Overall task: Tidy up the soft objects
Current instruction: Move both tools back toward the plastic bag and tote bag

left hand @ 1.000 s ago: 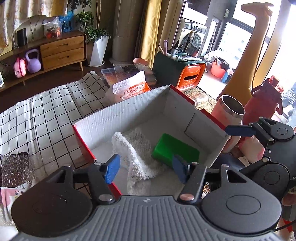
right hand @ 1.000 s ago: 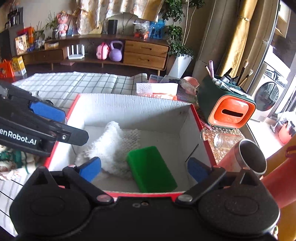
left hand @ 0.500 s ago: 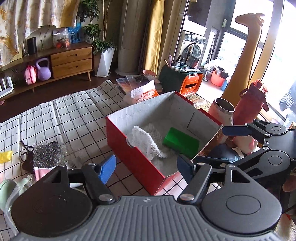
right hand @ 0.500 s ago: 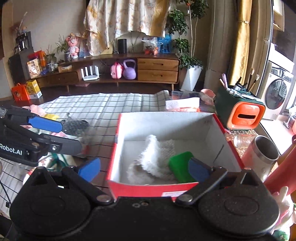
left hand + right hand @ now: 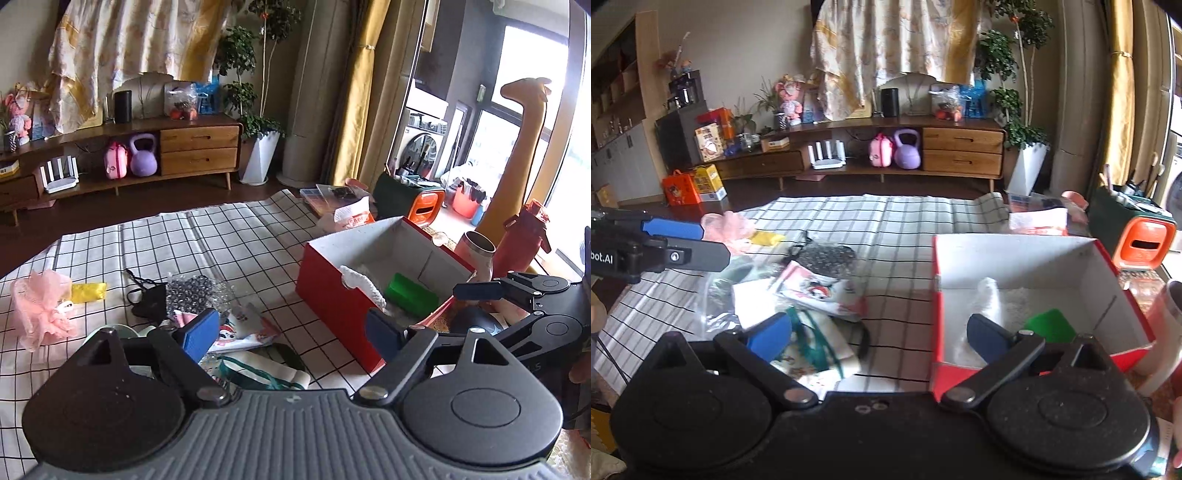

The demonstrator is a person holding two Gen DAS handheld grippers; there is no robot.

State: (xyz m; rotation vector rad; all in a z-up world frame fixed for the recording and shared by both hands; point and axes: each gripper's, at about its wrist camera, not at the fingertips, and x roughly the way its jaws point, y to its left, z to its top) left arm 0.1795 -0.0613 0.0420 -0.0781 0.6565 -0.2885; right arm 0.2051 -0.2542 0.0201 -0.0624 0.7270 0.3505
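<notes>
A red box (image 5: 332, 302) with a white inside stands on the checked cloth (image 5: 207, 243); it also shows in the right wrist view (image 5: 1115, 266). In it lie a white knitted cloth (image 5: 364, 286) and a green sponge (image 5: 410, 293). A heap of soft things lies left of the box: a bubble-wrap bag (image 5: 195, 295), a printed cloth (image 5: 816, 290), a pink mesh puff (image 5: 40, 306), a yellow piece (image 5: 88, 291). My left gripper (image 5: 291, 332) is open and empty, above the heap's near side. My right gripper (image 5: 879, 334) is open and empty, between heap and box.
Right of the box stand a pink metal cup (image 5: 478, 249), a red bottle (image 5: 524, 236) and a green and orange bin (image 5: 413, 199). A snack packet (image 5: 351, 216) lies behind the box. A wooden sideboard (image 5: 923, 147) lines the far wall.
Both grippers have pulled back and up from the box and swung left. The box now sits at the right and the heap of soft things has come into view.
</notes>
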